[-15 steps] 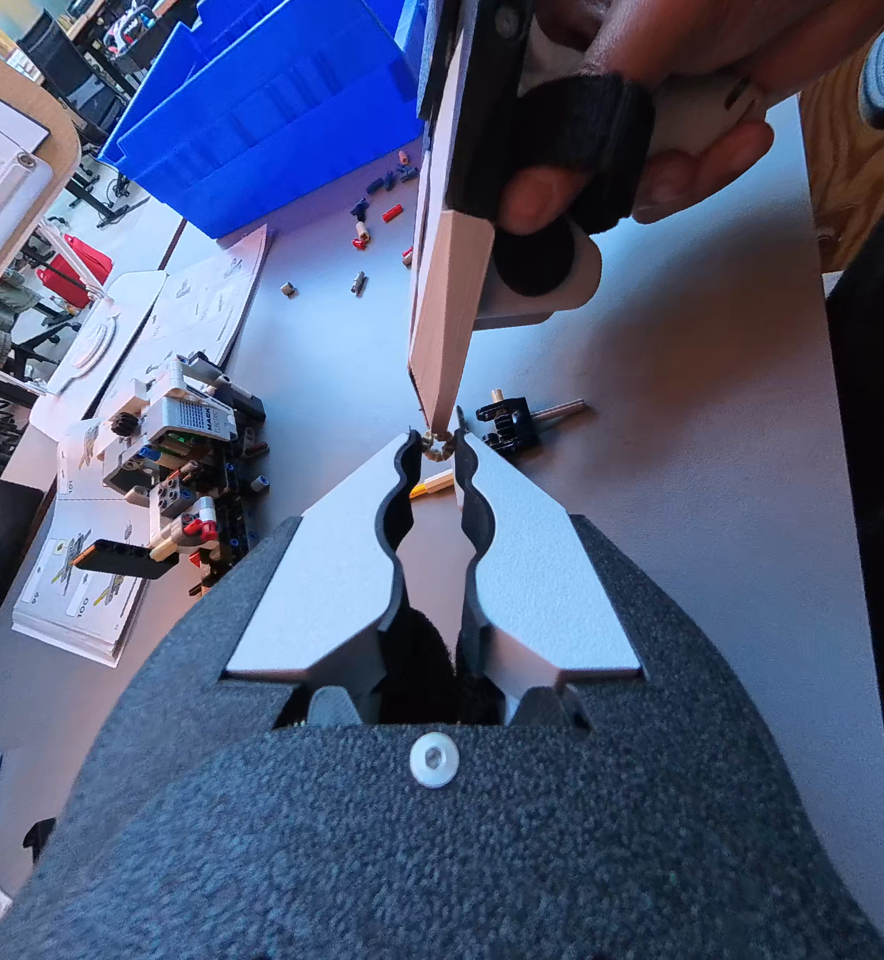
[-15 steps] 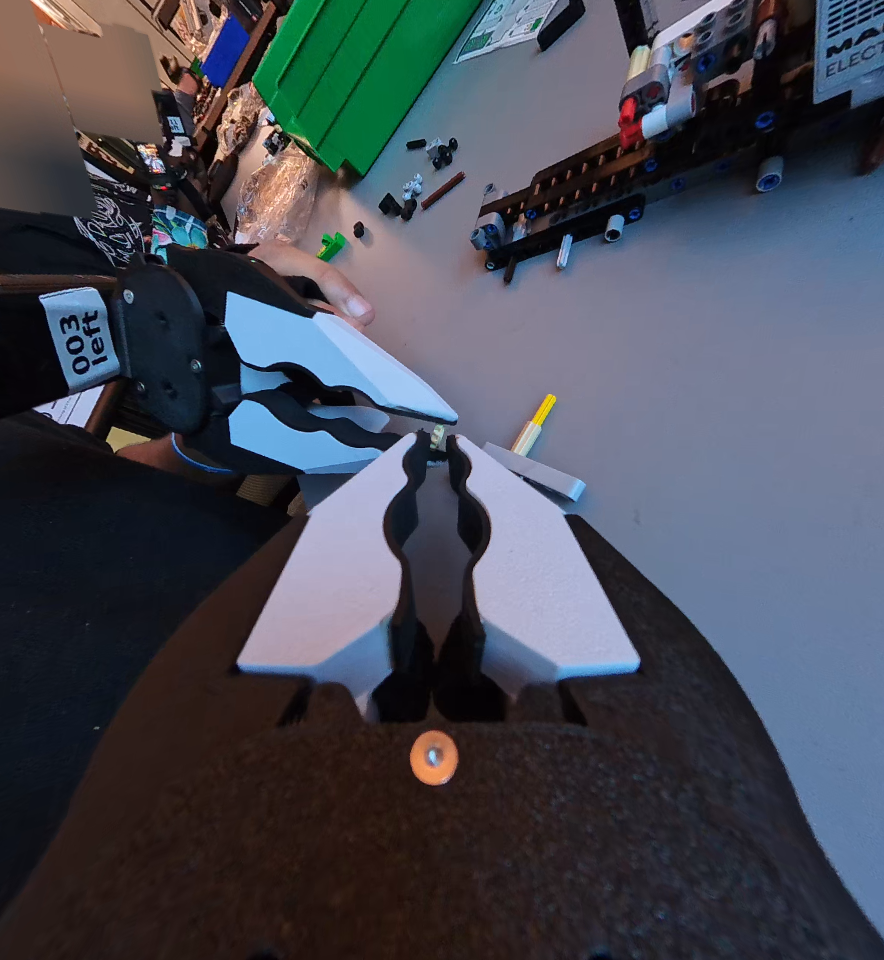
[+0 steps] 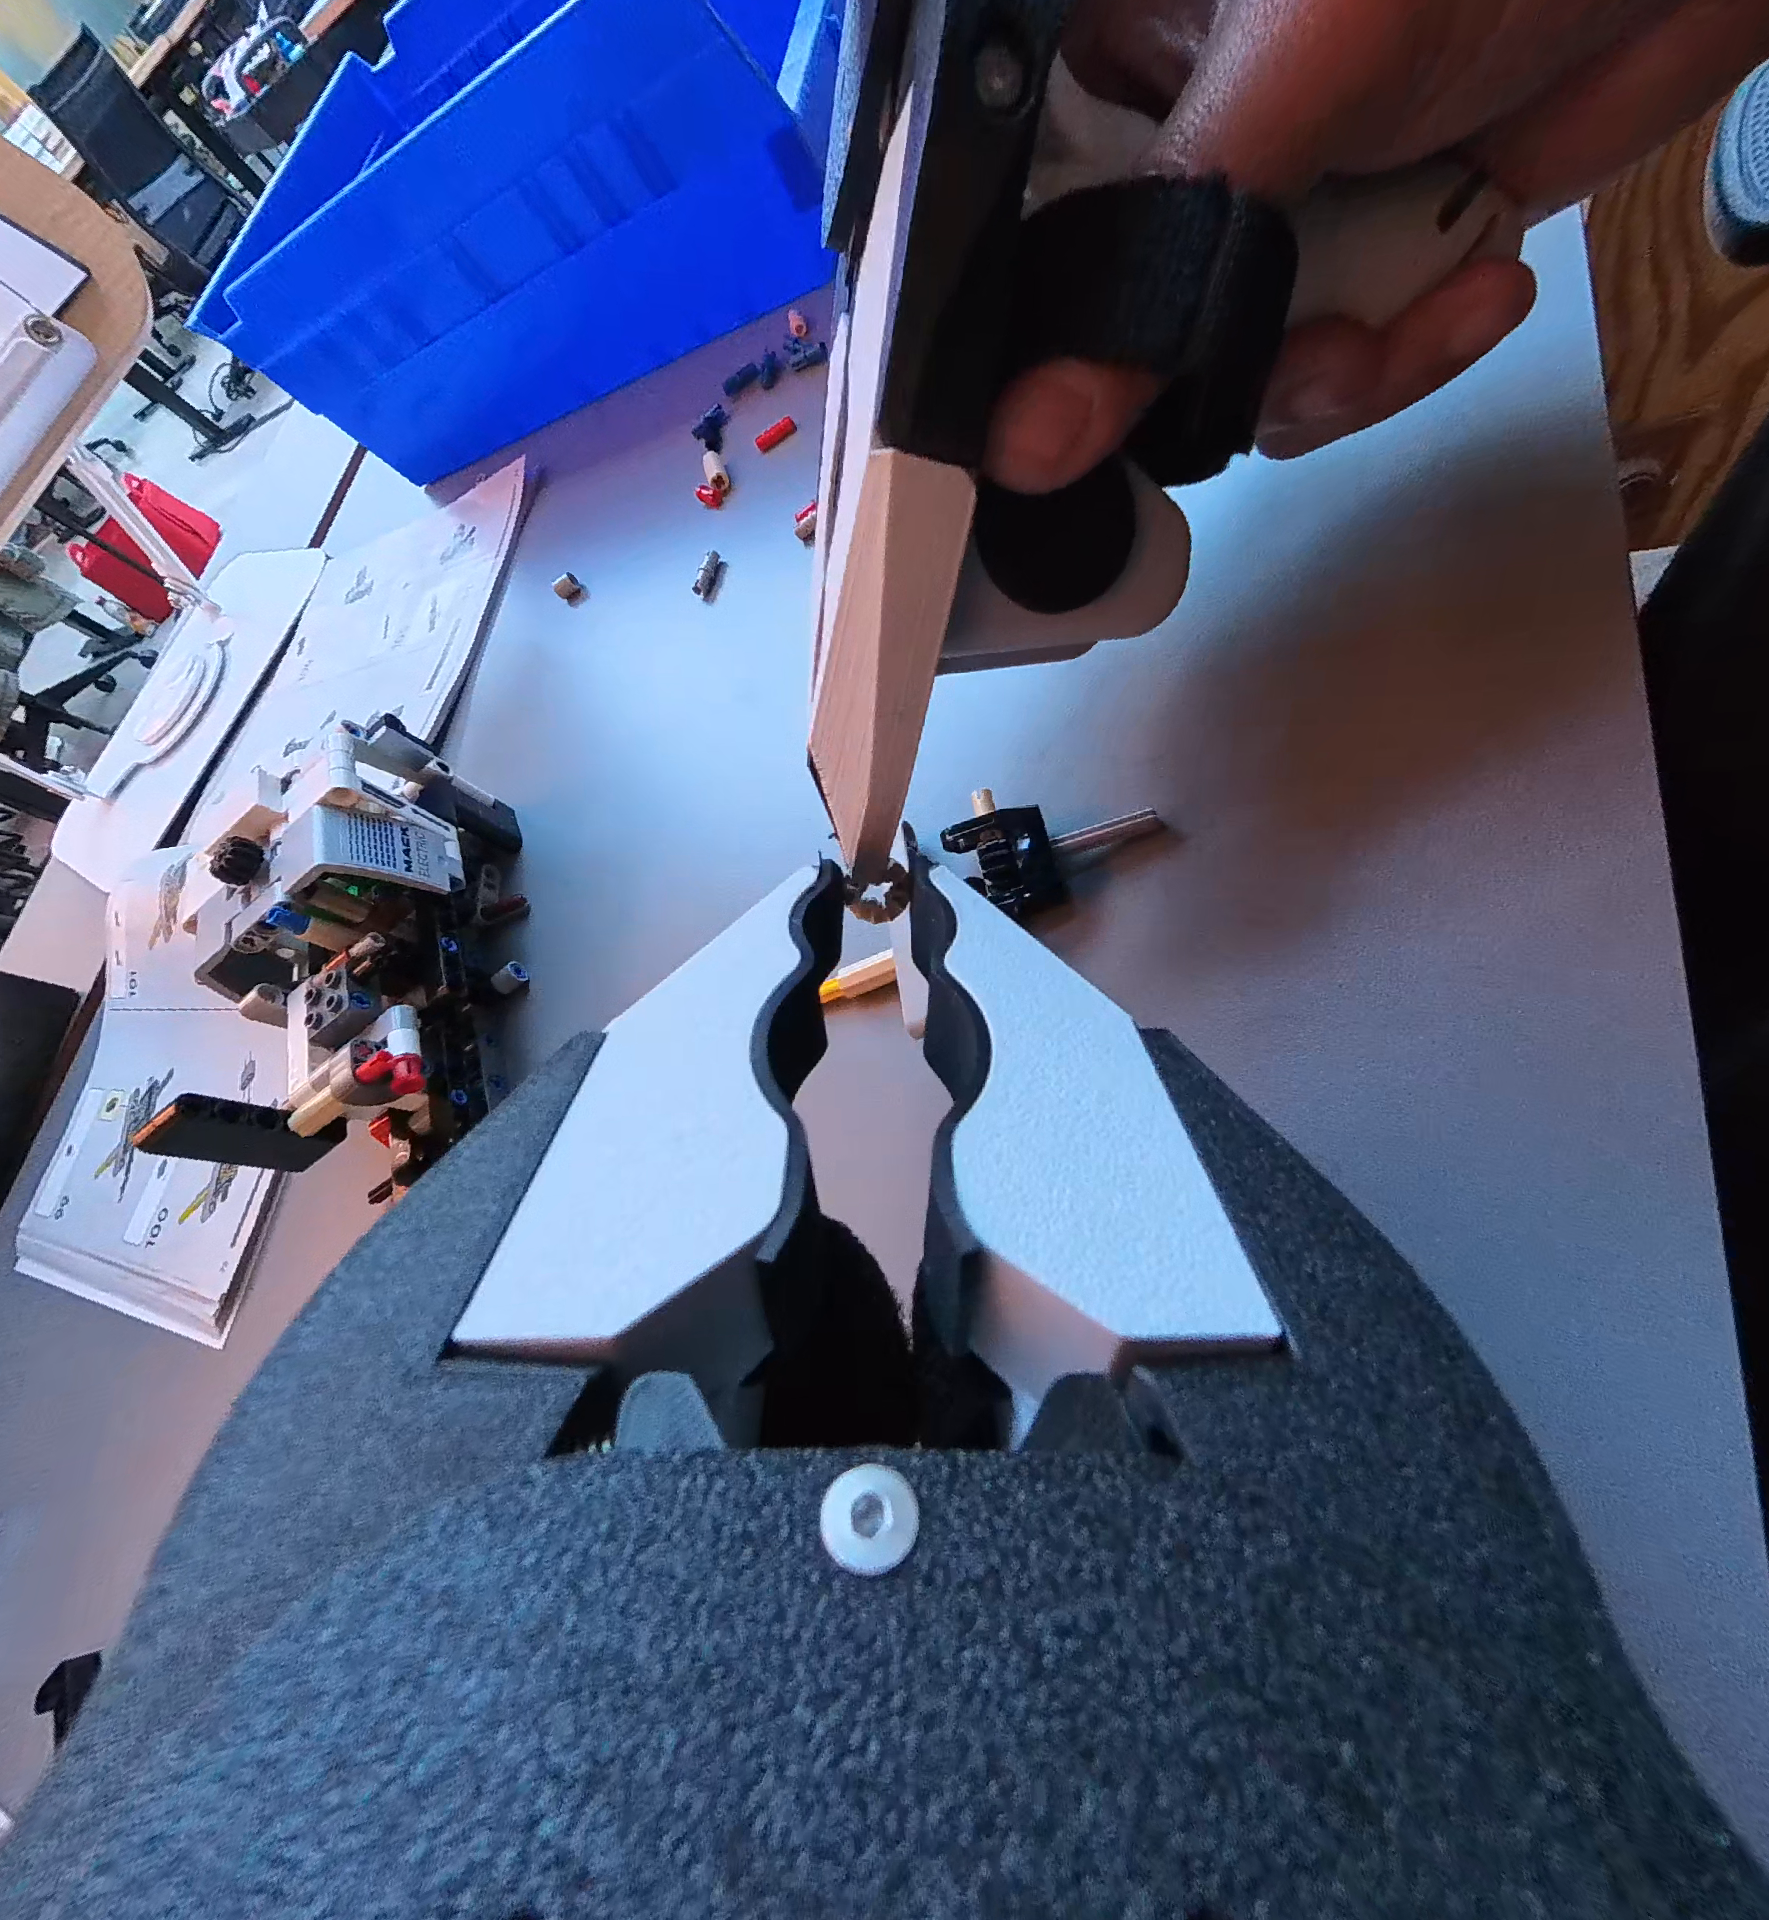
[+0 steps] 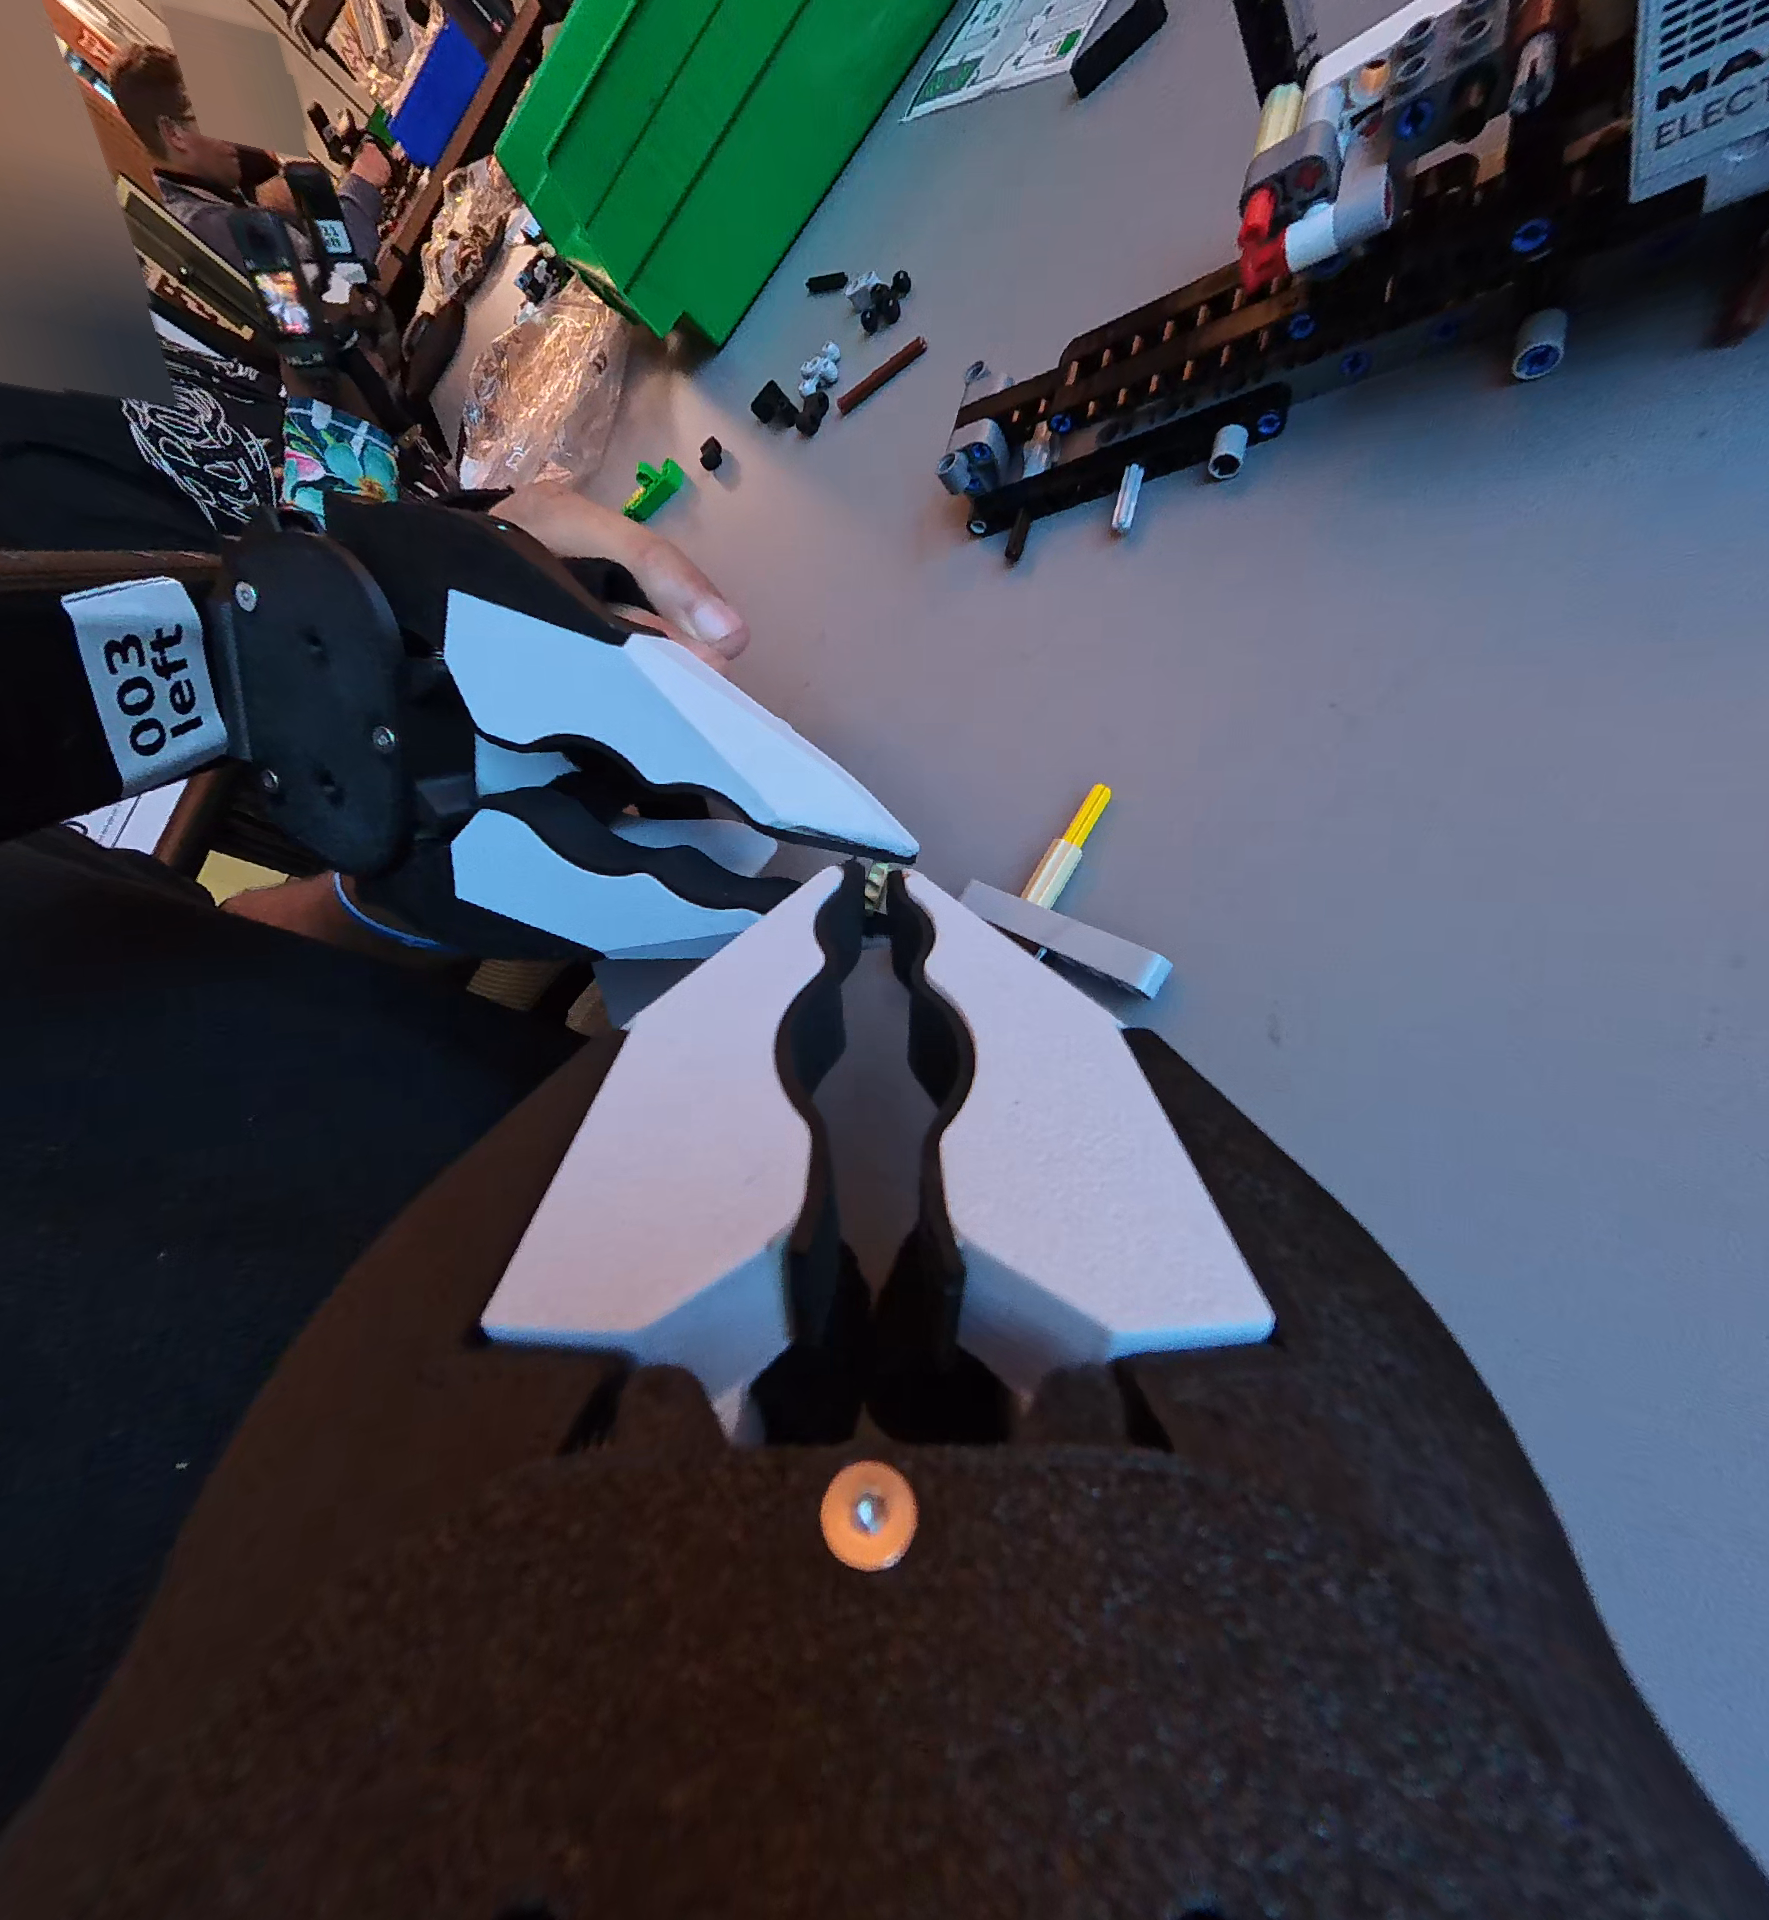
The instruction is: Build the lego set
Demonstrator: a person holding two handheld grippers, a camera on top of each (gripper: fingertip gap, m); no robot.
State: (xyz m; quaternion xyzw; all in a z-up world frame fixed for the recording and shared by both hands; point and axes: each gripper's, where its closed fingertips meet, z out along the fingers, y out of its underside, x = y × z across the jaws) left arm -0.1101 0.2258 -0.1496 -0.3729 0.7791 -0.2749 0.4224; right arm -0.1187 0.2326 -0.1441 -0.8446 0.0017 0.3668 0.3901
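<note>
Tan gear [image 3: 878, 896] — between both grippers' tips

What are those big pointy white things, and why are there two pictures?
They are grabbing tools that a person holds, one in each hand. Each carries a camera looking along its two white fingers, so you get one picture per tool. The left tool and the right tool meet tip to tip, pinching one small tan toothed gear piece between them. Below on the grey table sit a half-built black and grey lego model, open paper instruction booklets, a yellow and cream rod and blue plastic bins.
</note>
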